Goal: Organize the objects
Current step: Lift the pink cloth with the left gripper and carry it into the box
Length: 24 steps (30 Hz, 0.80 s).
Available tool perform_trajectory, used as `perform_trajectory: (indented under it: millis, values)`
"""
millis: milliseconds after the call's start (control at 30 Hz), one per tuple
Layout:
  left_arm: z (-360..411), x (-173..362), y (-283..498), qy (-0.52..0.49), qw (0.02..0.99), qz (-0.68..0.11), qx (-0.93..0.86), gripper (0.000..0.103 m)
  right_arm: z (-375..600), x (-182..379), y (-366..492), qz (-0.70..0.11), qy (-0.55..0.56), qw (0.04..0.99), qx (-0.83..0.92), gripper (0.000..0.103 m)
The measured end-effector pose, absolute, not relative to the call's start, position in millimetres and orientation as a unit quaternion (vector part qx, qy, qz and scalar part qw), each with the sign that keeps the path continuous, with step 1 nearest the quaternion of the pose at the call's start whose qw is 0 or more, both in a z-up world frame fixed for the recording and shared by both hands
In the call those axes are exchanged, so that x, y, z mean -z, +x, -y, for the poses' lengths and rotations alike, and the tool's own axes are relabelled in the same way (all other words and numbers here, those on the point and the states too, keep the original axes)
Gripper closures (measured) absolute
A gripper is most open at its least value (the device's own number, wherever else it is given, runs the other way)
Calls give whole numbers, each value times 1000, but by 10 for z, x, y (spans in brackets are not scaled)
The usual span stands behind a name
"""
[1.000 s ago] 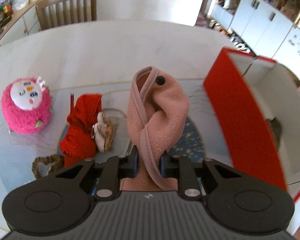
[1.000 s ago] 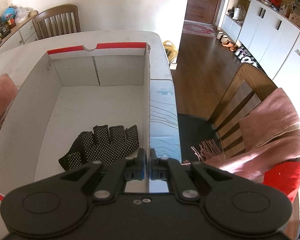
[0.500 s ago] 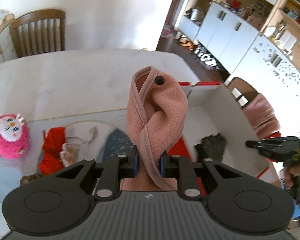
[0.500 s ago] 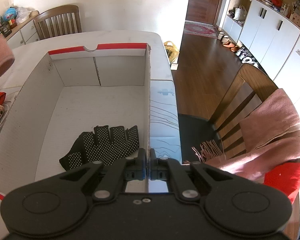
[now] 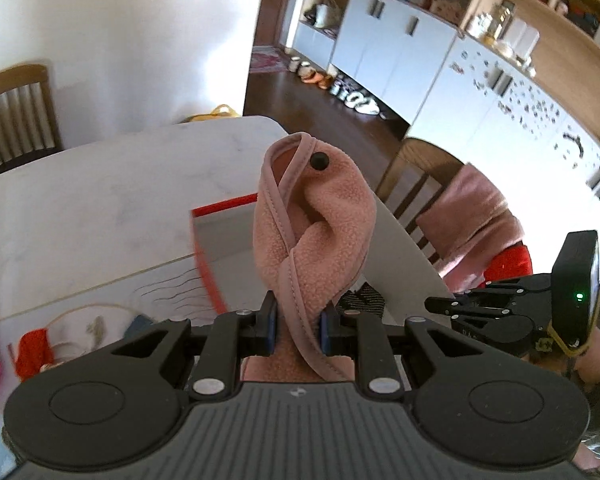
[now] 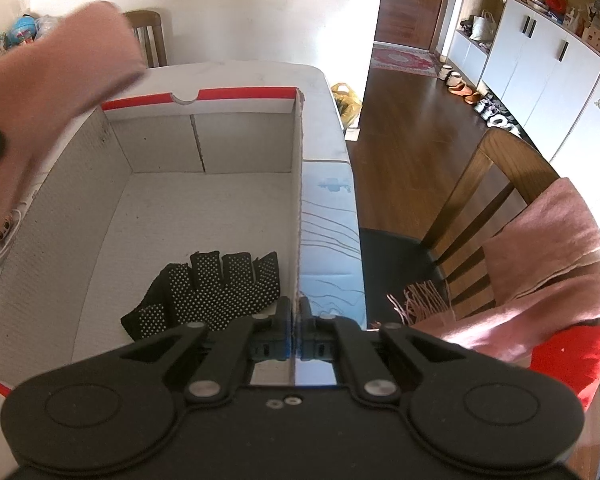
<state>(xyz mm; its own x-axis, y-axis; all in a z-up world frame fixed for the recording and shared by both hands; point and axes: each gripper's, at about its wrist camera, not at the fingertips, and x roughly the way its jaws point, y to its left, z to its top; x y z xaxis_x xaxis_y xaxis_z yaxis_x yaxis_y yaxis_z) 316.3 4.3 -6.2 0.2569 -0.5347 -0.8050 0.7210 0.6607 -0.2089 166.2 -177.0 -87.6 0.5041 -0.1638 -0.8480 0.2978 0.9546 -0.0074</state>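
Fleece, pink and trimmed, with a black snap button, stands pinched between the left tongs [image 5: 298, 322]; this pink fleece piece [image 5: 314, 224] is held in the air above the red-rimmed cardboard box [image 6: 236, 94] on the desk [image 5: 80, 200]. The right tongs [image 6: 295, 334] are closed flat with nothing between them, just over the box's right wall. A black dotted glove [image 6: 208, 292] lies inside the box near that wall.

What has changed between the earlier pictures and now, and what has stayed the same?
The left gripper, still clamping the pink fleece, has carried it from the toys up over the box. The right gripper stays shut at the box wall; the black glove lies unmoved inside.
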Motion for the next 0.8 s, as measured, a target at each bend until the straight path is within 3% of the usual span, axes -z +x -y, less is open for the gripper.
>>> perform_trajectory:
  millis: [400,800]
  values:
    - [650,621,3168,184,766,-480,386,84,1785,880,1660,-480,71,865,129,101]
    - [830,1181,3288,236,763,-503,331,84,1802,881,1653,-482,71,864,123,101]
